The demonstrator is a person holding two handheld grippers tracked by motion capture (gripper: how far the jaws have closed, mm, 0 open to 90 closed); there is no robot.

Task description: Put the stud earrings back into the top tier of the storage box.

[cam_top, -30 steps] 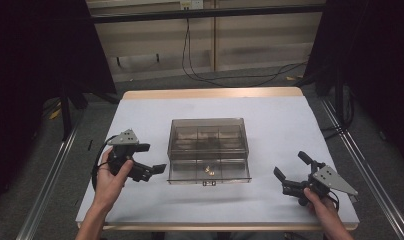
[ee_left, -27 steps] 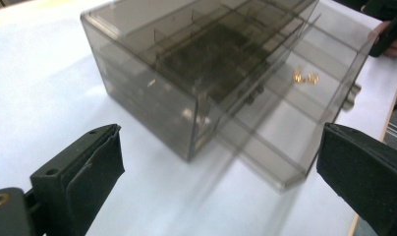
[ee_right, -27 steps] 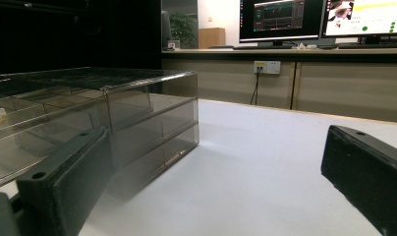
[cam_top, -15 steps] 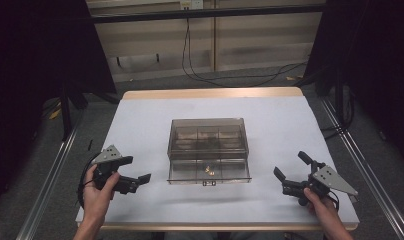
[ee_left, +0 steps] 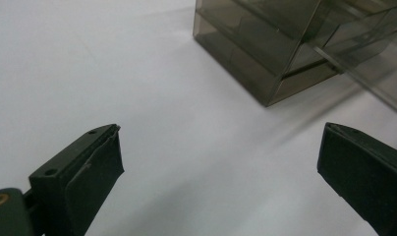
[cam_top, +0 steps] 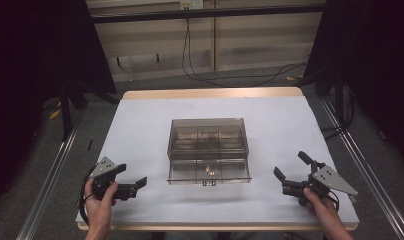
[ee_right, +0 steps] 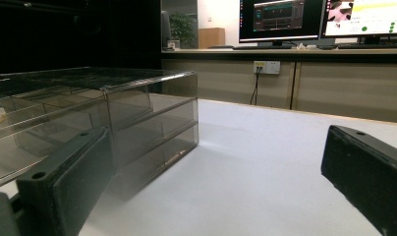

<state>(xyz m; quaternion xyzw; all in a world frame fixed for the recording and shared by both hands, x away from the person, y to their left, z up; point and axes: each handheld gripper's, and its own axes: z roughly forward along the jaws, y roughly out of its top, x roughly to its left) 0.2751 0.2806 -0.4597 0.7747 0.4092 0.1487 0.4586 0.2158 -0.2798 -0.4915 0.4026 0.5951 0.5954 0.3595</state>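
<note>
A smoky clear plastic drawer box (cam_top: 208,136) stands in the middle of the white table (cam_top: 270,115). Its bottom drawer (cam_top: 210,172) is pulled out toward me, and a small gold piece (cam_top: 208,170) lies in it. My left gripper (cam_top: 131,175) rests near the table's front left corner, open and holding nothing, pointing at the box. In the left gripper view the box's corner (ee_left: 272,54) lies ahead of the spread jaws. My right gripper (cam_top: 290,164) sits at the front right, open with nothing held. The right gripper view has the box (ee_right: 113,113) at the left.
The table's wooden front edge (cam_top: 210,226) runs just under both hands. Metal rails (cam_top: 47,182) flank the table on the floor. Cables (cam_top: 230,75) lie on the floor beyond the far edge. Monitors (ee_right: 285,19) stand on a bench behind.
My left gripper has drawn back from beside the box toward the front left corner of the table. The right gripper and the box have stayed put.
</note>
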